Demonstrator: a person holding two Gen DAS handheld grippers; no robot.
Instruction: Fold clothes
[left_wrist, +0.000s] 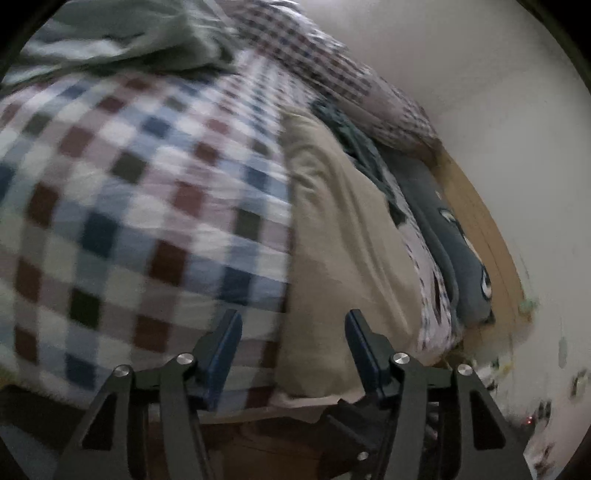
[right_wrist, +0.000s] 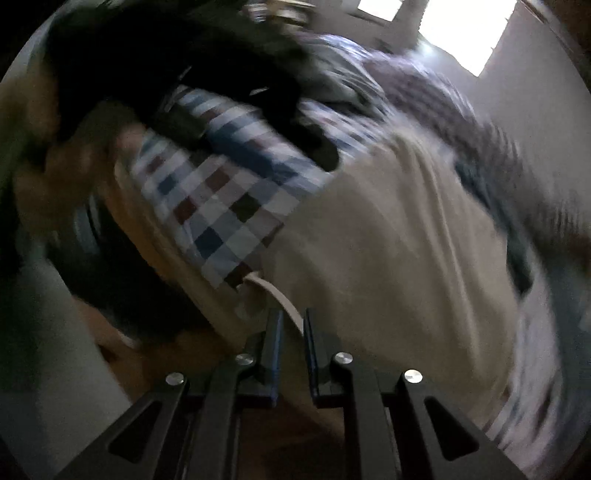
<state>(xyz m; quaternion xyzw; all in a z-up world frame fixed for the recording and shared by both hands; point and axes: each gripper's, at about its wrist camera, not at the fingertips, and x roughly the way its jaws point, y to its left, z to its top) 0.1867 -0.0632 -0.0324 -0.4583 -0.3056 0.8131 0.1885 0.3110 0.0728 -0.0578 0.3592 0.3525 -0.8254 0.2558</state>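
Note:
A beige garment (left_wrist: 332, 229) lies stretched along the checked bed cover (left_wrist: 129, 192). My left gripper (left_wrist: 292, 326) hovers open over the garment's near end, nothing between its blue pads (left_wrist: 221, 350). In the right wrist view the same beige garment (right_wrist: 388, 240) spreads over the checked cover (right_wrist: 221, 206). My right gripper (right_wrist: 293, 325) is nearly closed, and a pale strip of the garment's edge (right_wrist: 273, 291) runs into the narrow gap between its fingers. That view is blurred by motion.
A green garment (left_wrist: 122, 33) sits bunched at the far end of the bed. A small-check quilt (left_wrist: 332, 74) and grey clothes (left_wrist: 454, 251) lie along the wall by a wooden bed frame (left_wrist: 480, 229). A dark blurred shape (right_wrist: 166, 66) covers the right view's upper left.

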